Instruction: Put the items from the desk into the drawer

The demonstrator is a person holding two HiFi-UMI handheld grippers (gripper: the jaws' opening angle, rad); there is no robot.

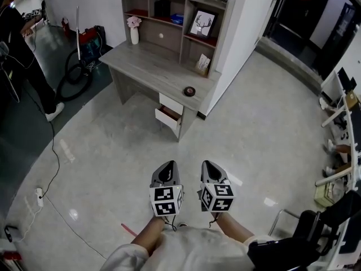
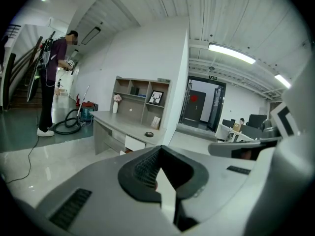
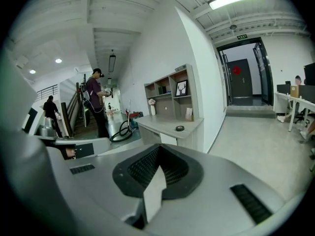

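A grey wooden desk (image 1: 149, 61) with a shelf unit stands against the white wall, well ahead of me. A small round dark item (image 1: 189, 91) lies near its right front corner; it also shows as the round item (image 2: 149, 134) and the round item (image 3: 179, 128). Under it a white drawer (image 1: 169, 115) is pulled open. A white vase with flowers (image 1: 134, 33) and a small card (image 1: 202, 65) stand on the desk. My left gripper (image 1: 170, 165) and right gripper (image 1: 208, 165) are held side by side over the floor, far from the desk, both shut and holding nothing.
A person (image 1: 22, 49) stands at the far left beside a black hose and a red machine (image 1: 84, 44). A cable and a power strip (image 1: 39, 193) lie on the floor at left. A thin red object (image 1: 128, 229) lies by my feet. Chairs and desks (image 1: 338, 168) fill the right edge.
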